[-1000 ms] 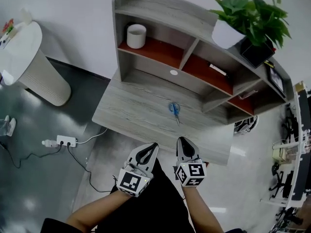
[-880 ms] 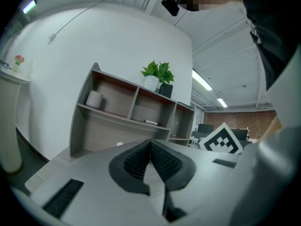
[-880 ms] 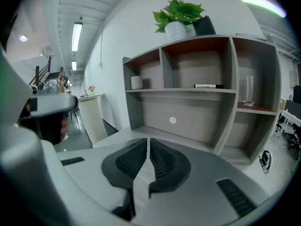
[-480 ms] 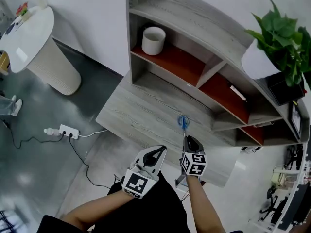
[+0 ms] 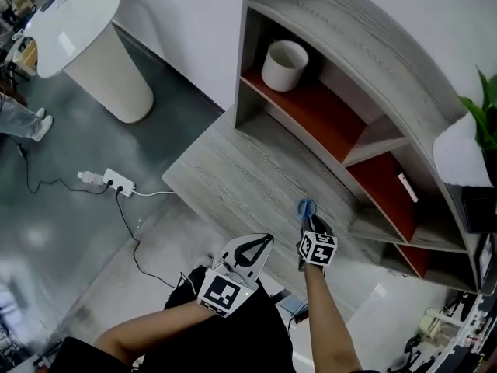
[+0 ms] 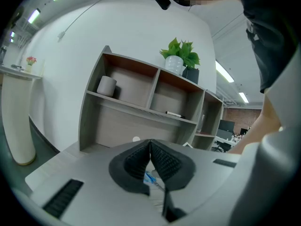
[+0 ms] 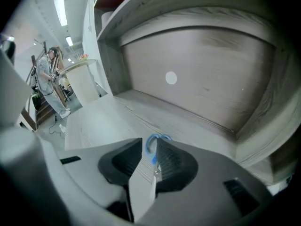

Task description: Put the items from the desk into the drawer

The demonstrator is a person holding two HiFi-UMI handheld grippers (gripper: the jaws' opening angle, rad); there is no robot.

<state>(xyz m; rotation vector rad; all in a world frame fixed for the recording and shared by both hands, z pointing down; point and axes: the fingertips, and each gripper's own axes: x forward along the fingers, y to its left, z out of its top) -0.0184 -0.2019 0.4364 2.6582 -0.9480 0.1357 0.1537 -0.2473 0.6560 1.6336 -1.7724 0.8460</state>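
Blue-handled scissors (image 5: 307,207) lie on the grey wooden desk (image 5: 233,177), near its front edge. My right gripper (image 5: 314,225) points steeply down just short of them. In the right gripper view the blue handles (image 7: 153,144) show in the gap of that gripper (image 7: 149,155). Its jaws have just been opening and stand a little apart, and the pads do not press on the scissors. My left gripper (image 5: 265,242) hangs shut and empty off the desk's front edge. In the left gripper view its pads (image 6: 141,161) meet, with the scissors (image 6: 151,178) small below them.
A hutch with red-floored shelves (image 5: 326,115) stands at the back of the desk, with a white cup (image 5: 284,64) and a marker (image 5: 405,186) on it. A white round table (image 5: 78,14) and a power strip (image 5: 109,181) are at left. A person (image 7: 47,74) stands far off.
My right gripper has gone forward and down to the scissors, and its jaws have parted a little. The left gripper has shifted slightly forward. The head view has swung left.
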